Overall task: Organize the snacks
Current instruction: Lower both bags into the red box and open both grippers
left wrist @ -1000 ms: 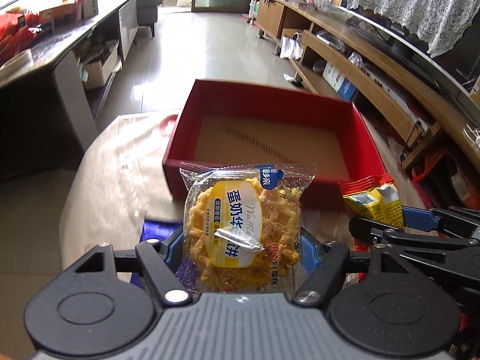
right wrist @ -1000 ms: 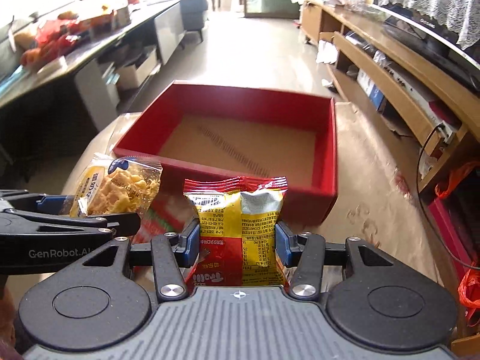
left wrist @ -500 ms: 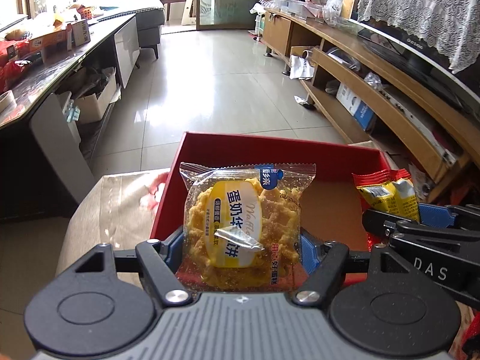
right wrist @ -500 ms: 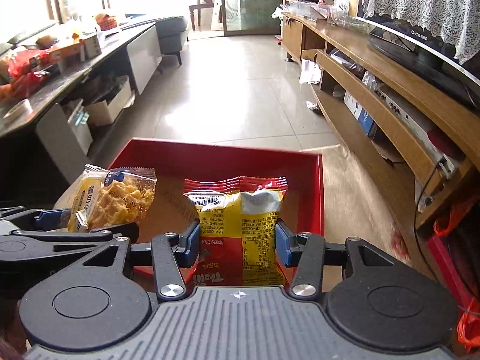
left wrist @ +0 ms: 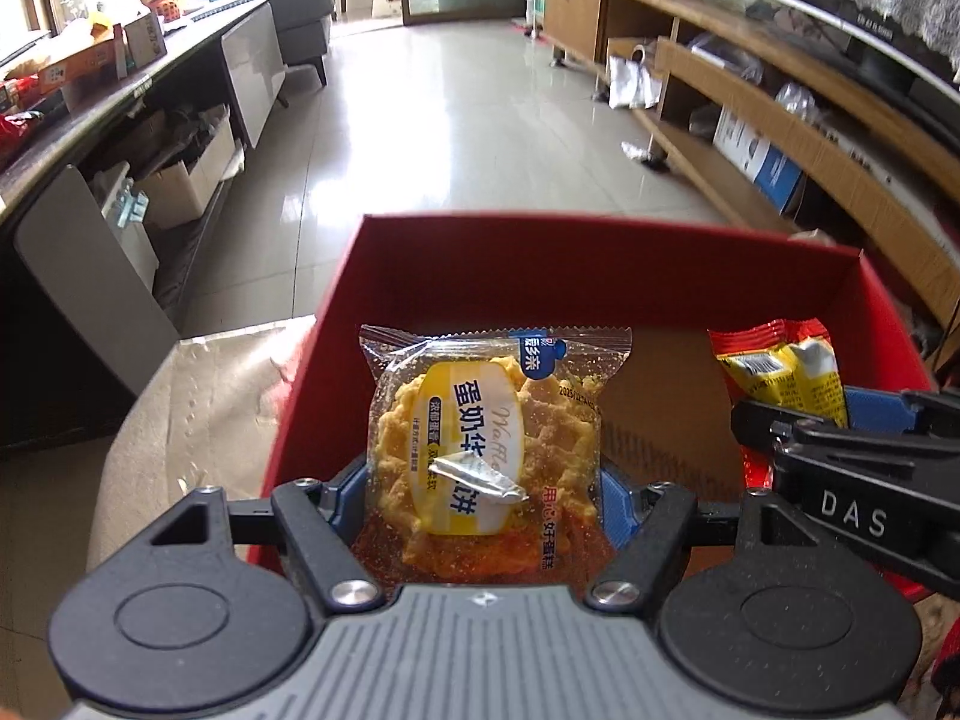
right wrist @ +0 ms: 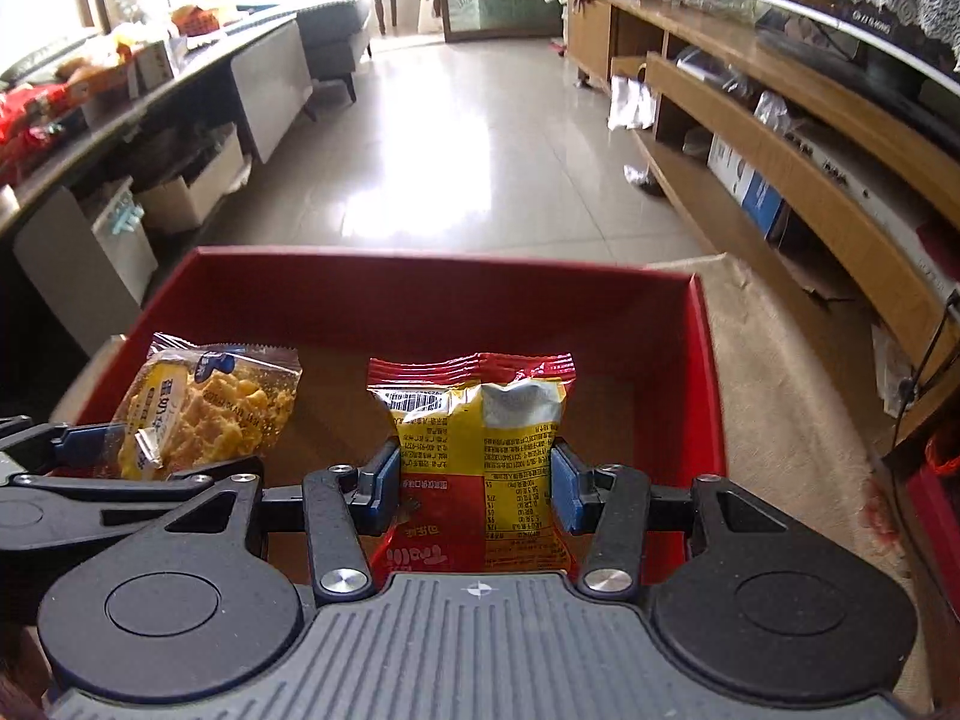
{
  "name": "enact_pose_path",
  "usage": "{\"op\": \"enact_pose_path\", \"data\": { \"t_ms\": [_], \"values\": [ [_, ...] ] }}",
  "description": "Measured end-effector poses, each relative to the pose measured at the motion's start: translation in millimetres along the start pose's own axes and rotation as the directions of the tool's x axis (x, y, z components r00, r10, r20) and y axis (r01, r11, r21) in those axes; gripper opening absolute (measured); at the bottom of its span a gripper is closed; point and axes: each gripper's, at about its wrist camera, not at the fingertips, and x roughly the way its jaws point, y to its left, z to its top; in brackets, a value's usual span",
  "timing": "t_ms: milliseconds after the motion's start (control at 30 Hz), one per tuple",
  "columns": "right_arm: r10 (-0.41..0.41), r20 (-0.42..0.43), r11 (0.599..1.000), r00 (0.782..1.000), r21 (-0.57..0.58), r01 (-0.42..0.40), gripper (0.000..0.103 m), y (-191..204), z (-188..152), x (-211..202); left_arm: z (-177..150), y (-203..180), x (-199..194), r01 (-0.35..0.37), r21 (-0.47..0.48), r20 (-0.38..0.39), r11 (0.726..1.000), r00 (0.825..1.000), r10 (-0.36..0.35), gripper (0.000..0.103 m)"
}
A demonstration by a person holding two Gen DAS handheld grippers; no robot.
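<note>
My left gripper [left wrist: 483, 501] is shut on a clear-wrapped yellow waffle cake [left wrist: 480, 438] and holds it over the left part of the open red box [left wrist: 540, 258]. My right gripper [right wrist: 474, 486] is shut on a red and yellow snack bag [right wrist: 480, 438] and holds it over the right part of the same box [right wrist: 420, 288]. The waffle cake [right wrist: 204, 408] shows at the left in the right wrist view; the snack bag [left wrist: 780, 366] shows at the right in the left wrist view. The box's brown cardboard floor shows bare behind both packs.
The box stands on a beige cloth-covered table [left wrist: 198, 396]. Beyond it is a tiled floor [right wrist: 480, 138]. A long wooden shelf unit [right wrist: 810, 138] runs along the right, and a dark counter [left wrist: 120, 96] with boxes runs along the left.
Both grippers have moved forward with their packs, from in front of the red box's near wall to over its inside. Both stay shut.
</note>
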Motion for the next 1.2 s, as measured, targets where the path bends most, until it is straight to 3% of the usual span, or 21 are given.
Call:
{"op": "enact_pose_path", "data": {
  "t_ms": [567,633,700,767,1200],
  "values": [
    [-0.054,-0.096,0.996,0.994,-0.082,0.046,0.061,16.7,-13.7,11.0,-20.8,-3.2,-7.1,-0.026,0.042,-0.039,0.999,0.999,0.028,0.068],
    [-0.07,-0.083,0.994,0.994,-0.09,0.063,0.062,17.8,-12.4,8.3,-19.1,-1.4,-9.1,-0.019,0.027,-0.043,0.999,0.999,0.02,0.068],
    [-0.098,-0.051,0.989,0.994,-0.112,0.092,0.072,19.3,-8.7,2.8,-17.3,0.0,-13.8,-0.017,0.021,-0.03,1.0,0.999,0.018,0.068],
    [-0.117,-0.012,0.987,0.993,-0.116,0.115,0.076,18.7,-5.9,-4.6,-15.2,0.6,-20.0,-0.018,0.028,-0.005,0.999,1.0,0.018,0.068],
    [-0.074,0.077,0.995,0.994,-0.066,0.079,0.082,18.2,8.0,-40.6,-10.5,9.9,-53.3,-0.008,0.003,0.064,1.0,0.998,0.008,0.075]
  ]
}}
